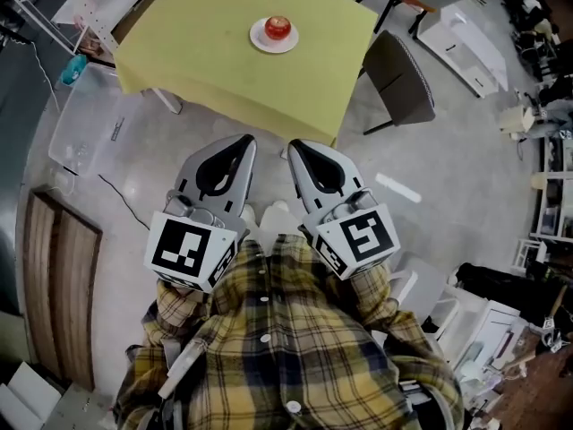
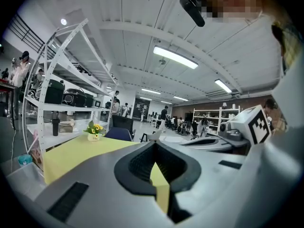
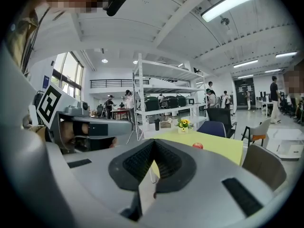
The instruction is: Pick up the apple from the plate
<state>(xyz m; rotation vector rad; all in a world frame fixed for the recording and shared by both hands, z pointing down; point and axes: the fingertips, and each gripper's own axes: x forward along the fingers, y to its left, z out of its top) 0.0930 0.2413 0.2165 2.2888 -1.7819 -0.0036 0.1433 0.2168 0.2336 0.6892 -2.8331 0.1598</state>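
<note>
Right gripper (image 1: 297, 146) and left gripper (image 1: 246, 141), both closed and empty, hang short of the yellow table (image 1: 197, 56) where the apple (image 1: 277, 27) sits on its white plate (image 1: 258, 41), so this looks like the approach, calling next for opened jaws.

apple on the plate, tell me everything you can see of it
The apple is small, round and red, with a paler yellowish patch on top, and looks whole. It sits alone, roughly centred, on a round white plate on the yellow-green table. Only the plate touches it. The left claw and right claw are both short of the table's near edge, well apart from it.
</note>
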